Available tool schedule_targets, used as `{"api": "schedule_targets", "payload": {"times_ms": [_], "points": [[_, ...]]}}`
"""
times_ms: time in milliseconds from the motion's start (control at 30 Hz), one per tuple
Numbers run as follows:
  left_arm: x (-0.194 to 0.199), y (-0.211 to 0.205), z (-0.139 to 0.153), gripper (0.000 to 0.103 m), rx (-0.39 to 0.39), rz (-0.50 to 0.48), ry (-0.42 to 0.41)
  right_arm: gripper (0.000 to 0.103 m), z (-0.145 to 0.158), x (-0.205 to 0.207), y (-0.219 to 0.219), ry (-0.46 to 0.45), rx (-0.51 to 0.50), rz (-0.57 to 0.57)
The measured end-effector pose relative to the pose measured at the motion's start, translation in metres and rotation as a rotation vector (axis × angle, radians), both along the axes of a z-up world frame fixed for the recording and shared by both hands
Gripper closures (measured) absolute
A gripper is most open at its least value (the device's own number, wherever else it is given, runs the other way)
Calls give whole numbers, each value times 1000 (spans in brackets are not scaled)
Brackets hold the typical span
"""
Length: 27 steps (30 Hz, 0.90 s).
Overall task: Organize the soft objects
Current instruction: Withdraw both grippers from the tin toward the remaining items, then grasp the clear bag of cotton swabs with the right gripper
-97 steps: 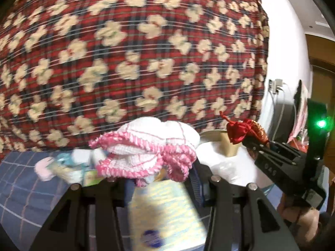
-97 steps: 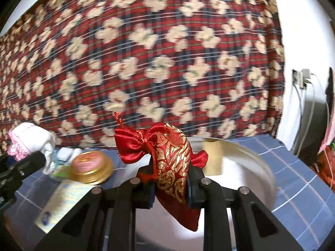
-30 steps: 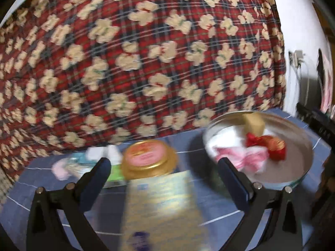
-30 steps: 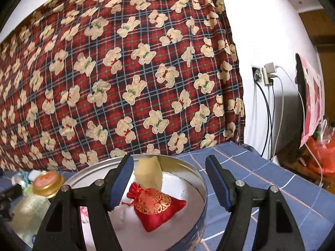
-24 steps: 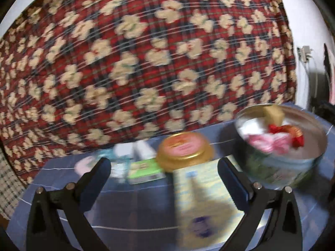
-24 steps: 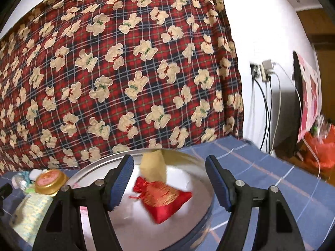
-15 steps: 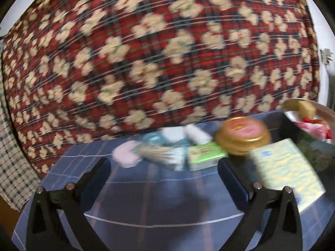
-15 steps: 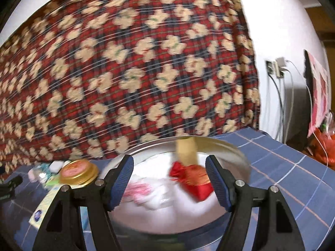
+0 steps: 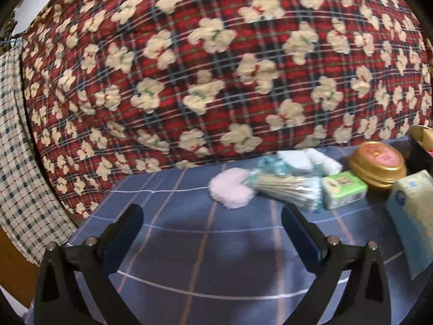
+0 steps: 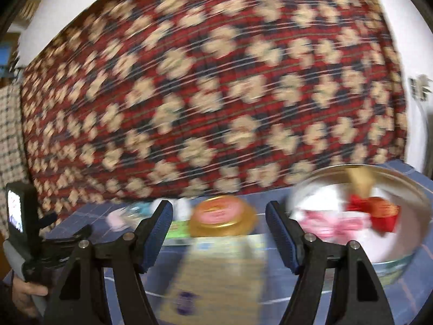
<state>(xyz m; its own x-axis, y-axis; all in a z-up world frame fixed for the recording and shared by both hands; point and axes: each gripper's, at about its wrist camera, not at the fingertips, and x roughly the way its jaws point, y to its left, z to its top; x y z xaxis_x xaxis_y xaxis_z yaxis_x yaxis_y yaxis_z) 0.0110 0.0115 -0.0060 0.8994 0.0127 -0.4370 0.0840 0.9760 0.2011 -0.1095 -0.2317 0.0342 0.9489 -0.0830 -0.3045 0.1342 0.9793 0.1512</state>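
- Two claws are in view, each with its fingers spread wide and holding nothing: the left claw hangs over bare blue cloth, the right claw over the middle of the clutter.
- Behind everything hangs a red plaid cloth printed with cream bears.
- The counter, under a blue checked cover, carries all the things.
- Far right stands a round metal tin (blurred in the right view); inside lie a red and gold pouch, a pink and white knitted piece to its left, and a tan block at the far wall.
- A yellow-patterned tissue pack lies near, left of the tin.
- A gold jar with a pink lid sits beyond it.
- A green packet and a bag of cotton swabs lie further left.
- A pink puff rests on the counter, touching the swab bag's left end.
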Motion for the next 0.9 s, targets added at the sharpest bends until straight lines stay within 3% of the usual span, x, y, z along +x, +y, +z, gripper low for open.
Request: {"api": "schedule_targets", "payload": {"times_ms": [100, 233, 367, 433, 533, 800, 900], "points": [[14, 20, -2, 0, -25, 39, 31, 30, -2, 22, 33, 27, -11, 74], [30, 48, -2, 0, -54, 94, 49, 30, -13, 68, 83, 142, -72, 167], [39, 70, 1, 0, -33, 152, 29, 30, -26, 113, 121, 247, -143, 239], [43, 82, 3, 0, -80, 172, 55, 30, -35, 140, 140, 317, -199, 261], [48, 93, 1, 0, -119, 193, 92, 30, -49, 172, 162, 406, -304, 245], [47, 86, 2, 0, -58, 194, 77, 30, -73, 221, 167, 561, -390, 200], [48, 85, 2, 0, -51, 185, 85, 30, -85, 234, 169, 602, -476, 171]]}}
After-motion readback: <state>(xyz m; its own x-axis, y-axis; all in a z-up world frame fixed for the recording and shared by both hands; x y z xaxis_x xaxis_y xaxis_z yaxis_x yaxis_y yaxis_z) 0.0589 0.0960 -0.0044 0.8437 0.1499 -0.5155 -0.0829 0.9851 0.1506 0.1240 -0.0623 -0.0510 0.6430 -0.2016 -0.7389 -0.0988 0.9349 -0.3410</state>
